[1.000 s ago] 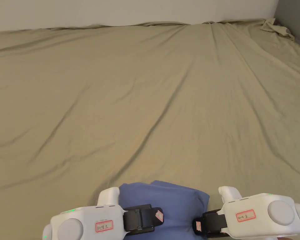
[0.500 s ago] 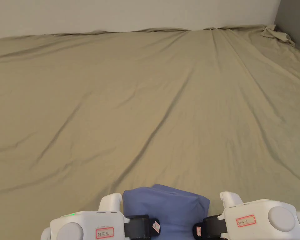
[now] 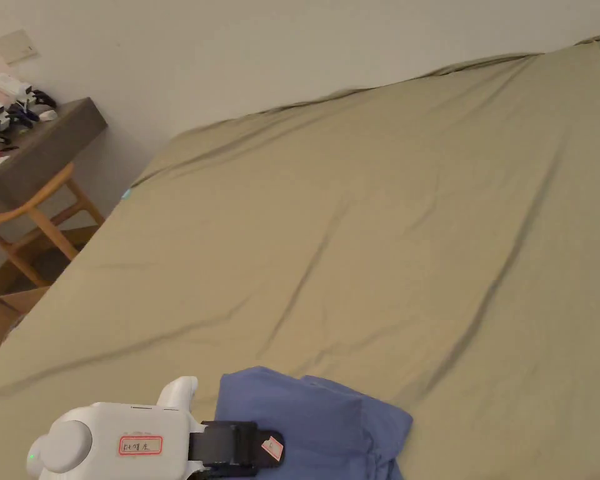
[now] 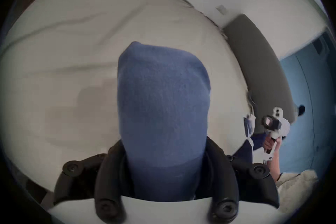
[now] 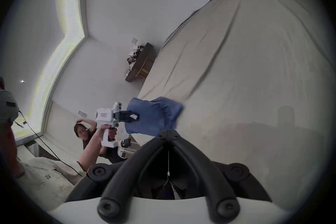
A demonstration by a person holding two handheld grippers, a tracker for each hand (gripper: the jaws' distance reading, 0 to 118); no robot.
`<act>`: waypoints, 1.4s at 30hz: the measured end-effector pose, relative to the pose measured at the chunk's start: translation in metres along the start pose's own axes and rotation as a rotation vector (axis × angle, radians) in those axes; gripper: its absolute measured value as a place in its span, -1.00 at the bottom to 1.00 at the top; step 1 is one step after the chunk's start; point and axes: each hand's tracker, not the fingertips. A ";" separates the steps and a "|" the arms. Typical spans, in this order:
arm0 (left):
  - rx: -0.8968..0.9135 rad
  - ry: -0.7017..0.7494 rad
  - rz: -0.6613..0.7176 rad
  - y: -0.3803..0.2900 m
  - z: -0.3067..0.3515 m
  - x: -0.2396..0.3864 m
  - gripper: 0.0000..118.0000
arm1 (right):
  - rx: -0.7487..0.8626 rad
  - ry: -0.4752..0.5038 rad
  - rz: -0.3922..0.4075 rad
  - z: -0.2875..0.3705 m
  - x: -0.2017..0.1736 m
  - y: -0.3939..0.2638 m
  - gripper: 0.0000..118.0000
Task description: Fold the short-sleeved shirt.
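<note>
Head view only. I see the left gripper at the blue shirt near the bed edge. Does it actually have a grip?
Observer: Yes. In the left gripper view the left gripper has a jaw on each side of the folded blue shirt, pressing it.
Operator: Where's the right gripper?
Observer: Off to the side, apart from the shirt and touching no cloth, as the left gripper view shows.
Operator: Open or shut?
Observer: Shut. In the right gripper view its jaws meet at the tips with nothing between them.
</note>
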 end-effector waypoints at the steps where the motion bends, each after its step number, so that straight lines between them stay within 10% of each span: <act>1: 0.001 0.007 0.045 0.007 0.011 -0.022 -0.12 | 0.004 -0.013 0.004 0.002 0.000 0.000 -0.96; 8: -0.014 0.220 0.055 0.032 0.041 -0.112 -0.11 | -0.040 -0.101 -0.017 -0.006 0.010 -0.010 -0.96; 11: -0.035 0.388 0.206 0.039 0.017 -0.155 1.00 | -0.054 -0.129 -0.014 -0.011 0.009 -0.013 -0.96; 15: 0.078 0.497 0.142 0.033 0.008 -0.148 1.00 | -0.090 -0.262 0.064 -0.018 -0.006 -0.012 -0.96; 26: 0.255 0.216 0.171 0.055 0.044 -0.068 1.00 | -0.057 -0.427 0.122 0.010 0.002 0.017 -0.96; 29: 0.373 0.252 0.093 0.079 0.092 0.006 0.55 | 0.007 -0.513 0.206 0.031 -0.013 0.053 -0.96; 31: 0.464 0.362 -0.035 0.101 0.117 0.023 -0.64 | 0.078 -0.554 0.262 0.051 -0.032 0.081 -0.96; 32: 0.510 0.368 -0.062 0.108 0.126 0.045 -0.77 | 0.125 -0.579 0.294 0.060 -0.044 0.095 -0.96; 42: 1.115 0.368 -0.307 0.081 0.145 0.301 -0.78 | 0.728 -0.744 0.600 0.103 -0.195 0.174 -0.96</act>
